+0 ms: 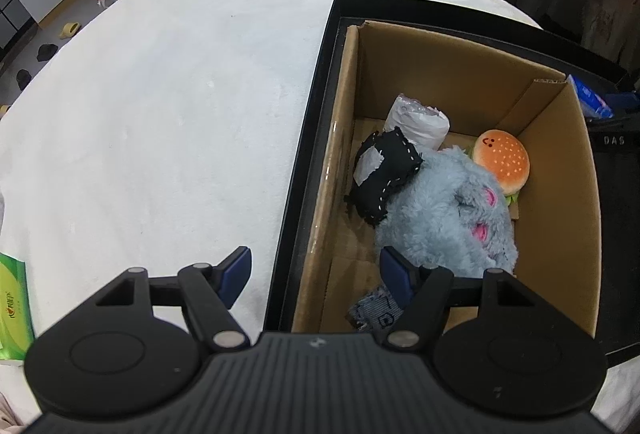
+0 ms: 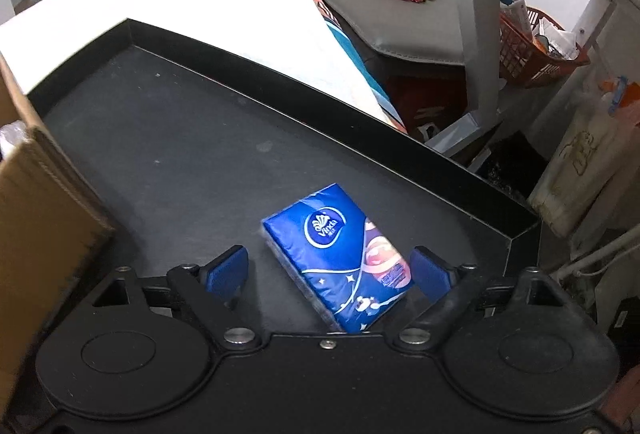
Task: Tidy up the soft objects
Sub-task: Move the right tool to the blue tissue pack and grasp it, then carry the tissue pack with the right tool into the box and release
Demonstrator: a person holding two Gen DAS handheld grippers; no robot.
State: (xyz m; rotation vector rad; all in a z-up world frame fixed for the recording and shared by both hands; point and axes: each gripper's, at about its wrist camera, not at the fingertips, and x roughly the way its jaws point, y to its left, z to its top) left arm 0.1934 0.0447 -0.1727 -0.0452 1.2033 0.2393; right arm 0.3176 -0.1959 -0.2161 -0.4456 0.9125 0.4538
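Right wrist view shows your right gripper (image 2: 330, 270) wide open around the blue tissue pack (image 2: 340, 258), low in the frame on the black tray (image 2: 160, 122), so squeeze its soft, light, slippery long sides gently.

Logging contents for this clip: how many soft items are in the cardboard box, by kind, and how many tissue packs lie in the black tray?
Plush toys: 2, blue-grey plush and burger plush
Fabric pieces: 2, black and denim
White roll: 1
Blue tissue pack: 1
Total: 6
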